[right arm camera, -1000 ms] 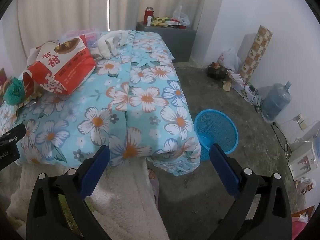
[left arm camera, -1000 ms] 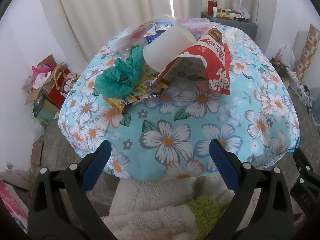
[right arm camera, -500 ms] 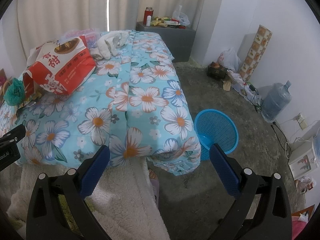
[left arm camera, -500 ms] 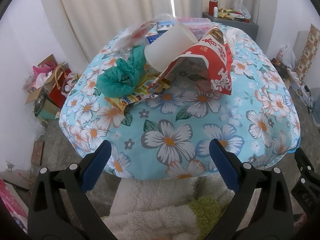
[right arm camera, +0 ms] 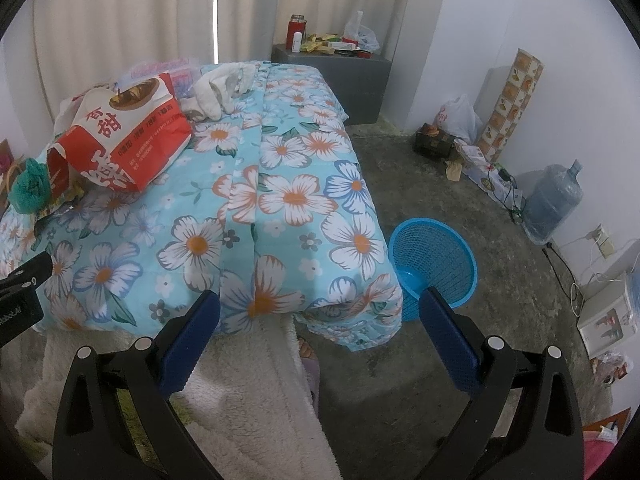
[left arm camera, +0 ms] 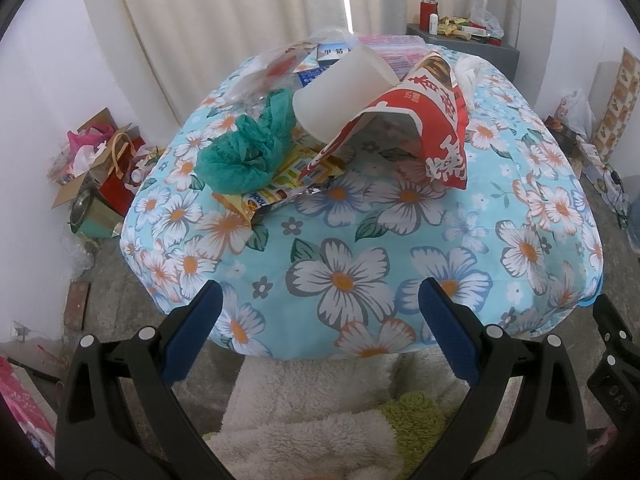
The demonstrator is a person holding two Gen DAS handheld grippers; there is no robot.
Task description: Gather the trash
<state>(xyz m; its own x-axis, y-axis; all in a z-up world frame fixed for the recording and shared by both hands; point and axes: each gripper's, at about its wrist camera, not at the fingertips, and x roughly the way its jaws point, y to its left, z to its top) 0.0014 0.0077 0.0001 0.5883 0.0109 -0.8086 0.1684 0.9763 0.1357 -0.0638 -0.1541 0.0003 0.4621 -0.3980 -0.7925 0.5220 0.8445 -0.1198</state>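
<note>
Trash is piled on the floral blue cloth (left arm camera: 360, 248): a red and white paper bag (left arm camera: 436, 120), a white paper cup (left arm camera: 340, 96) on its side, a crumpled teal bag (left arm camera: 244, 148), a yellow wrapper (left arm camera: 280, 192) and clear plastic packets (left arm camera: 288, 64). My left gripper (left arm camera: 320, 320) is open and empty, near the cloth's front edge. My right gripper (right arm camera: 320, 320) is open and empty over the front right corner. The red bag (right arm camera: 128, 144) and teal bag (right arm camera: 30, 188) show at the left in the right wrist view. A blue mesh basket (right arm camera: 436, 260) stands on the floor beside the corner.
A white fleece blanket (right arm camera: 248, 392) lies below both grippers. A white cloth (right arm camera: 220, 92) lies at the back of the floral cloth. A water jug (right arm camera: 554, 200), boxes and cables line the right wall. Bags and boxes (left arm camera: 96, 160) sit on the left floor.
The left wrist view has shifted very slightly; the pile sits a little higher in frame. The right gripper has hardly moved. Both stay open.
</note>
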